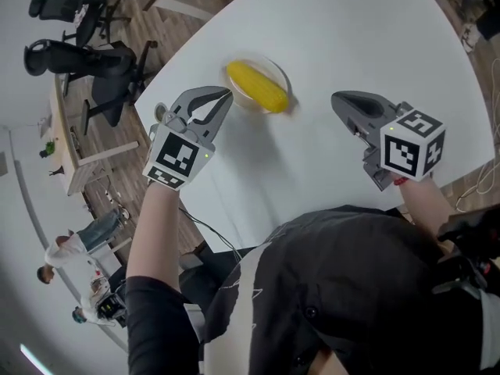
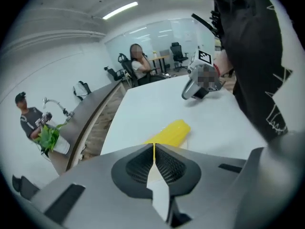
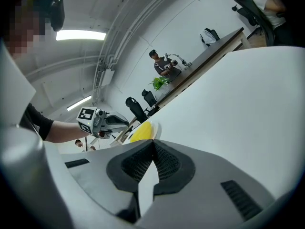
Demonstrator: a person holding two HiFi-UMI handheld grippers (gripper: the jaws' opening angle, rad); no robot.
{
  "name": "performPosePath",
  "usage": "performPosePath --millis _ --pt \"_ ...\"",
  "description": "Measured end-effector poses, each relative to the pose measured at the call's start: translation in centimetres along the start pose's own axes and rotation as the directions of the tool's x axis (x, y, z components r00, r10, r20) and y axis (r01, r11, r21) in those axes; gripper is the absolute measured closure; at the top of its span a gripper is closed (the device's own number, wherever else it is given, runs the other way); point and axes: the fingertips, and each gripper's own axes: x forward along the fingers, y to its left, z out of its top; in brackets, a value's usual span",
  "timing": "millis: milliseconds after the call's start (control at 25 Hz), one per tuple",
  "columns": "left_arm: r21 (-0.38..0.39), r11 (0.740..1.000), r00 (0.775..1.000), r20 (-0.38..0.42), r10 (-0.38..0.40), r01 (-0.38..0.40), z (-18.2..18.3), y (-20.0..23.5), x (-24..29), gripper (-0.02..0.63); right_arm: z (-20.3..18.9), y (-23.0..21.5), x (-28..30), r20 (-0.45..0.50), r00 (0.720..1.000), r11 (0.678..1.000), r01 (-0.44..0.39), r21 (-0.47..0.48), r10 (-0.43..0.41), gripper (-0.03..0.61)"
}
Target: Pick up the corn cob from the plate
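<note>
left gripper (image 1: 225, 97), jaws closed and empty, near corn cob (image 1: 258, 86) on plate (image 1: 280, 73); unopened, it risks nudging the cob off.

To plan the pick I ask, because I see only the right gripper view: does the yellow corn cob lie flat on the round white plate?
Observer: Yes, the head view shows the yellow corn cob lying flat across the round white plate.
Operator: And the tool in my other hand, is it open?
Observer: No, the left gripper shows, in its own view, both jaws together with nothing between them.
</note>
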Motion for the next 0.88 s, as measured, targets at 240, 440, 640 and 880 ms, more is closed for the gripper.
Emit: performPosePath --millis 240,440,640,880 --pt "0.244 0.959 0.983 -0.146 -0.113 0.147 -0.5 -0.7 2.5 0.485 0.5 -0.7 0.0 0.019 1.000 1.000 -0.015 -0.001 0.015 0.565" --pt "0.324 0.923 0.965 -0.222 -0.137 0.205 -0.9 -0.8 3.3 0.456 0.4 -0.2 -0.4 0.022 0.999 0.999 -0.038 0.004 0.038 0.565" --pt "0.442 0.851 0.936 -0.319 -0.146 0.283 -1.8 -0.6 4.6 0.369 0.3 -0.2 0.2 0.023 0.998 0.998 -0.057 0.009 0.057 0.565" --pt "0.568 0.732 0.902 -0.405 -0.151 0.377 -1.2 -0.6 6.3 0.321 -0.2 0.5 0.1 0.013 0.997 0.997 -0.076 0.013 0.076 0.565"
